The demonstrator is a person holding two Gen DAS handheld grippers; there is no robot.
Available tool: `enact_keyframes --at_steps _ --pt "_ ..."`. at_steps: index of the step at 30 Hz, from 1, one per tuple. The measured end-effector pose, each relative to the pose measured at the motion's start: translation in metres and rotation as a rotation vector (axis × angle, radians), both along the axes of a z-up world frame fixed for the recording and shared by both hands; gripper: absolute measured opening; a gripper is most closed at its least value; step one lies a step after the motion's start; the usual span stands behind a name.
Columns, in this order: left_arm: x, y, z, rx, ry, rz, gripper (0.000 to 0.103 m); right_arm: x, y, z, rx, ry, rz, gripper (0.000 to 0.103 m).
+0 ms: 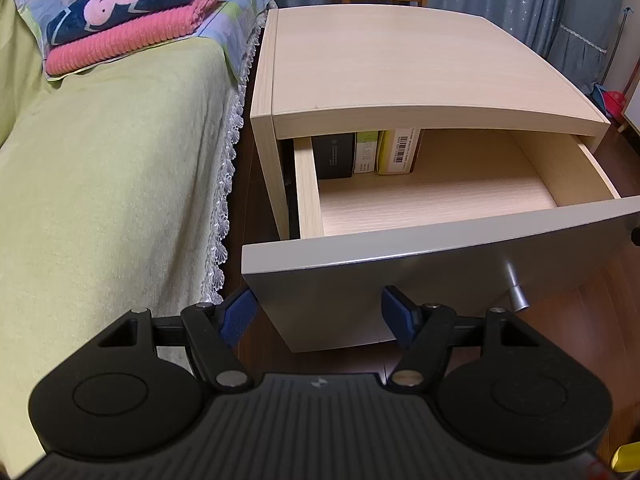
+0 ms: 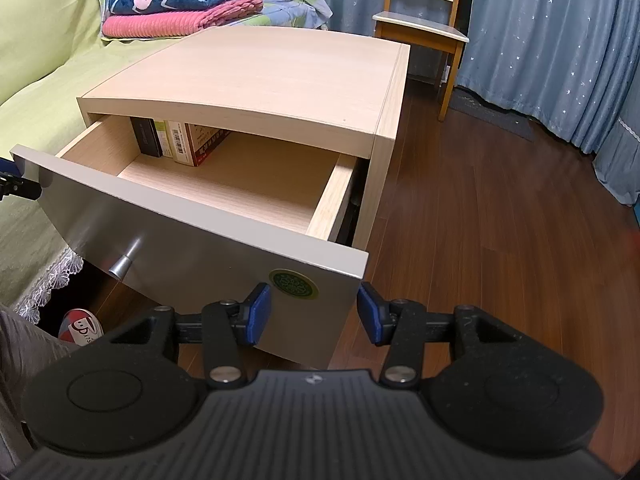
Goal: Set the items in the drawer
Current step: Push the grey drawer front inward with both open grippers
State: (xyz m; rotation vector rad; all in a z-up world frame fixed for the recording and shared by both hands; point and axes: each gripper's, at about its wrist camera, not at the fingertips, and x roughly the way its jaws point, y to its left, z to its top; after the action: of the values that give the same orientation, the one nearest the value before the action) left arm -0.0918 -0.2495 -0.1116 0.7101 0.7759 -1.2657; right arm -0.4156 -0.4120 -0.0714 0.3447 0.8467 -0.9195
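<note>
A: Start close. What are the grippers doing?

B: The left gripper (image 1: 316, 316) hangs low in front of the drawer's grey front panel (image 1: 400, 272), jaws spread wide with nothing between them. The right gripper (image 2: 314, 312) is the same: wide, empty, straddling the panel's right-hand corner, just by the round green sticker (image 2: 294, 284).

A: And the knob?

B: The metal knob (image 1: 516, 288) sticks out of the panel, up and to the right of the left gripper's jaws. In the right wrist view it sits up and to the left. It lies between the two, with neither clearly nearer.

A: The drawer itself?

B: The drawer (image 2: 224, 188) stands pulled well out of the nightstand (image 1: 400, 60). Three boxes (image 1: 366, 154) stand upright side by side at the back left, partly under the top. The rest of the floor is bare.

A: So items are in?

B: They lie inside. Whether more are due, or only the closing remains, I can't tell. The nightstand's top carries nothing, and neither gripper holds an item.

A: Beyond that?

B: Folded blankets (image 1: 132, 20) on the bed (image 1: 100, 180), a chair (image 2: 424, 28), curtains.
</note>
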Motion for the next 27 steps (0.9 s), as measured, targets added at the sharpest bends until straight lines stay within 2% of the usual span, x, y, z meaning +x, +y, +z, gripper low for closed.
enact_keyframes --at_steps 27 --pt "0.004 -0.011 -0.001 -0.009 0.001 -0.001 0.069 0.008 -0.010 -0.004 -0.010 -0.001 -0.012 0.044"
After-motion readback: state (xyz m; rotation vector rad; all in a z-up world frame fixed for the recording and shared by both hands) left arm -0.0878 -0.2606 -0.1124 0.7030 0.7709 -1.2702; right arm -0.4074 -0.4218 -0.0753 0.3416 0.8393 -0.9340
